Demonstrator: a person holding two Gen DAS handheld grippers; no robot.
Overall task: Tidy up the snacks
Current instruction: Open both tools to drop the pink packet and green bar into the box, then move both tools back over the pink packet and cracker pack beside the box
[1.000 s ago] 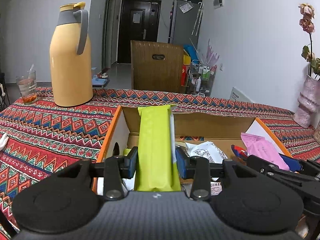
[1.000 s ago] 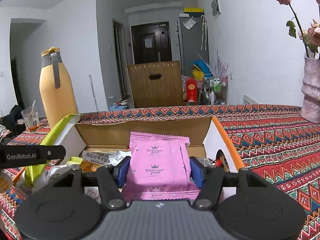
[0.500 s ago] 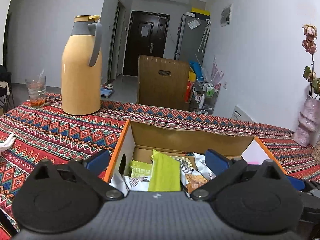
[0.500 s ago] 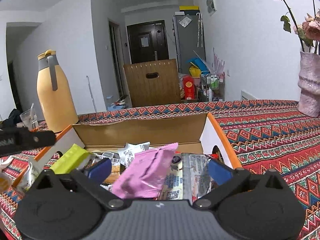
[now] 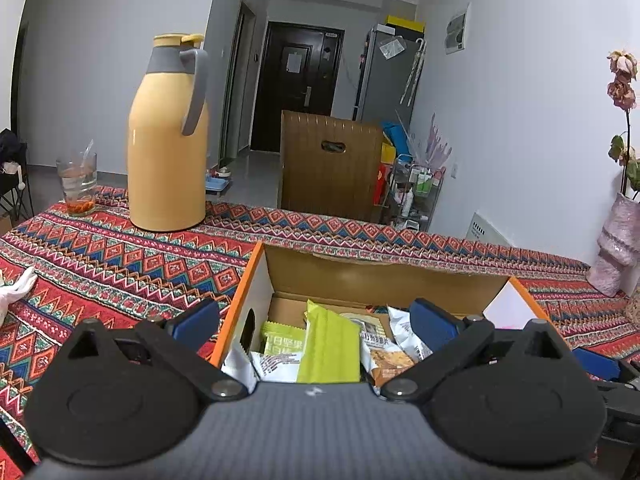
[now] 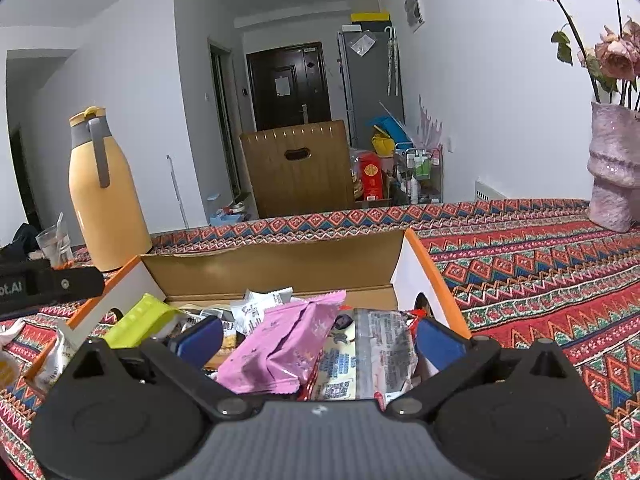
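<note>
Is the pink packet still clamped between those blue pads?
No: the pink packet lies loose in the box, both pads spread wide apart.

Pale grey walls enclose the room. At twelve o'clock a dark door (image 5: 298,84) ends the hallway; a grey refrigerator (image 5: 386,76) stands at one o'clock, a brown wooden chair back (image 5: 330,168) before it. Tiled floor (image 5: 244,168) gleams.

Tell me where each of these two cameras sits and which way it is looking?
Left wrist view: sits on the left gripper, looking along its open fingers, angled down into the cardboard box at the green packet.
Right wrist view: sits on the right gripper, also open, looking down at the pink packet.
Shared: the box, the yellow thermos, the patterned tablecloth, the vase and the dark door.
</note>
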